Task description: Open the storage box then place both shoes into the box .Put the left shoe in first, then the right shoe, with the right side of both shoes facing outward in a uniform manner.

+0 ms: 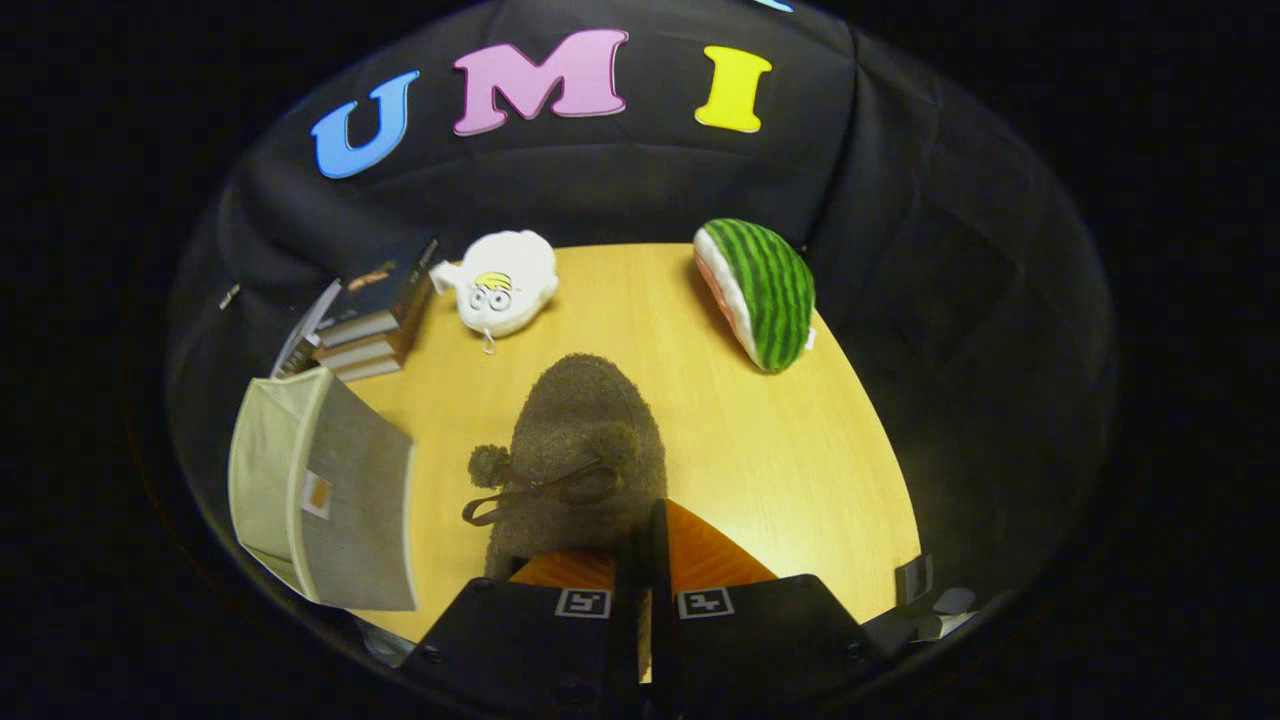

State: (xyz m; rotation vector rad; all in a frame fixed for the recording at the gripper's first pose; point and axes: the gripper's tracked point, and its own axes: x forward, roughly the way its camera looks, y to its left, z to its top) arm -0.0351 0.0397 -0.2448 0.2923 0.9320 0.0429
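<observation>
The gripper is clamped on a fuzzy brown shoe at centre frame, while the storage box at lower left awaits both shoes.

A wooden table is backed by black cloth. At its far left corner a stack of books is set, with a white plush toy just beside it. A watermelon-slice plush is laid at the far right edge, well apart from the white one.
</observation>
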